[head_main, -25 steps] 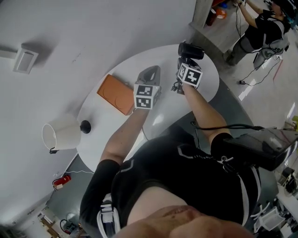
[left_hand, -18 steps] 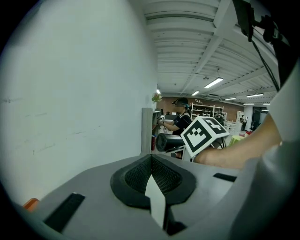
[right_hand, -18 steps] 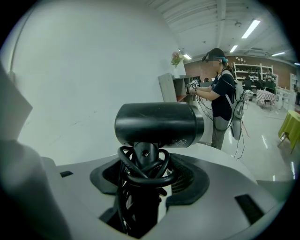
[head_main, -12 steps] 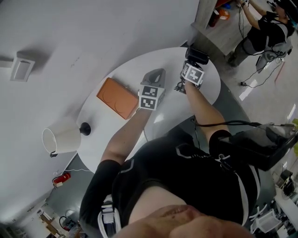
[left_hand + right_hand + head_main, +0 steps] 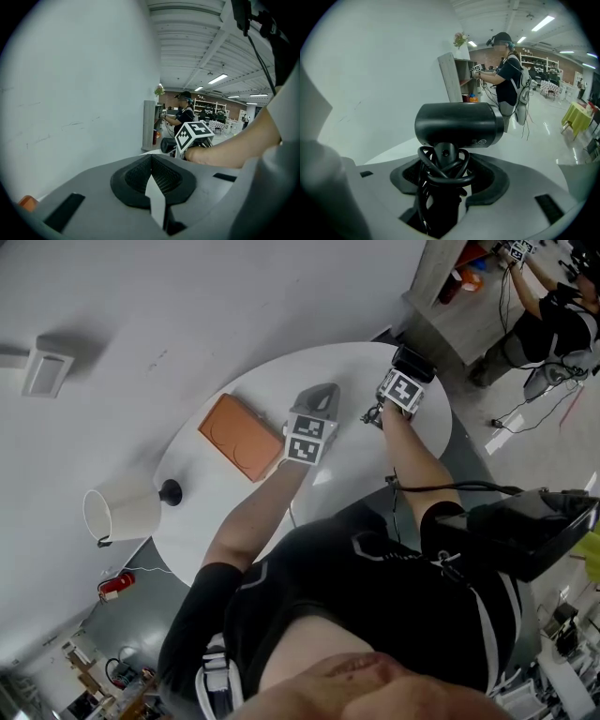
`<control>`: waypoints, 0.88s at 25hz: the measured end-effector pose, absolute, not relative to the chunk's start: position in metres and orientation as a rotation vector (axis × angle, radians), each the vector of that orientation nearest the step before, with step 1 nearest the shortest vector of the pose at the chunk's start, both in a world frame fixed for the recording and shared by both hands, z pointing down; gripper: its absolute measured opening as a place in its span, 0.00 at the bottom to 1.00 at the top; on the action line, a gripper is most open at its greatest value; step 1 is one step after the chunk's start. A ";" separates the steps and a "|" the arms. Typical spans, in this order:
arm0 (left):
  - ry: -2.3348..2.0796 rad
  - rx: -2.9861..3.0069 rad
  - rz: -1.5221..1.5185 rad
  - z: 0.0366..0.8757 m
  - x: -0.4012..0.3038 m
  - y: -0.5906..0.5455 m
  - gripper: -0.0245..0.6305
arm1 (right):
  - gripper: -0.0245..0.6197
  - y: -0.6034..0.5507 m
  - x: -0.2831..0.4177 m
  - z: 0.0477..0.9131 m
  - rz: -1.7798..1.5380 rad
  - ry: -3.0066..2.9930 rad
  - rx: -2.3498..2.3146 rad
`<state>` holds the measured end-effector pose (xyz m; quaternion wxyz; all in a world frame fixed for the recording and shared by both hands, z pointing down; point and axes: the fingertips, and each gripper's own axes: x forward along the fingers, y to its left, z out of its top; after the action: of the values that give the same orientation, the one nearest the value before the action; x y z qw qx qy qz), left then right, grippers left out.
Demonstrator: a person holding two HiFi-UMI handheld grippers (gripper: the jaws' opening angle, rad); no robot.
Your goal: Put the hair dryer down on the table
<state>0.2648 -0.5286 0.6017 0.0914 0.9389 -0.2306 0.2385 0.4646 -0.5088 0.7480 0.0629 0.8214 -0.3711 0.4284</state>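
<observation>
White wall and a round white table [image 5: 291, 390] fill the scene, with an open workshop floor beyond. Between the jaws of the right gripper [image 5: 445, 173] stands the handle of a black plastic hair dryer [image 5: 459, 124], and the jaws pinch it through the loops of black cord [image 5: 440, 177] wound round that handle. The dryer's barrel lies crosswise just past the jaw tips. In the head view the right gripper [image 5: 411, 371] holds the hair dryer [image 5: 415, 359] at the table's far right edge; whether the dryer touches the tabletop cannot be told. The left gripper [image 5: 151, 161] has its dark ribbed pads pressed together with nothing between them, and it points across the table toward the wall. Seen from the head, the left gripper [image 5: 321, 395] is over the middle of the table, just beside a flat orange rectangular case [image 5: 239, 435] lying on the tabletop. Near the table's left edge stands a lamp with a white shade [image 5: 122, 512] and a round black base [image 5: 170, 491]. Beyond the table a grey shelf unit [image 5: 452, 77] stands against the wall, and a person in dark clothes [image 5: 508, 79] works at it.
</observation>
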 end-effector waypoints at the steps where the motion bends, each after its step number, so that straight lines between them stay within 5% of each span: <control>1: -0.690 2.784 0.710 0.602 0.265 -0.530 0.08 | 0.45 -0.510 0.468 0.755 1.302 -1.108 2.486; 22: -0.759 2.739 0.717 0.606 0.250 -0.544 0.08 | 0.45 -0.517 0.482 0.774 1.426 -0.777 2.471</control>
<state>0.2501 -0.5436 0.6060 0.1050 0.9292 -0.2577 0.2432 0.4821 -0.5171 0.7739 0.0922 0.8321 -0.2615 0.4803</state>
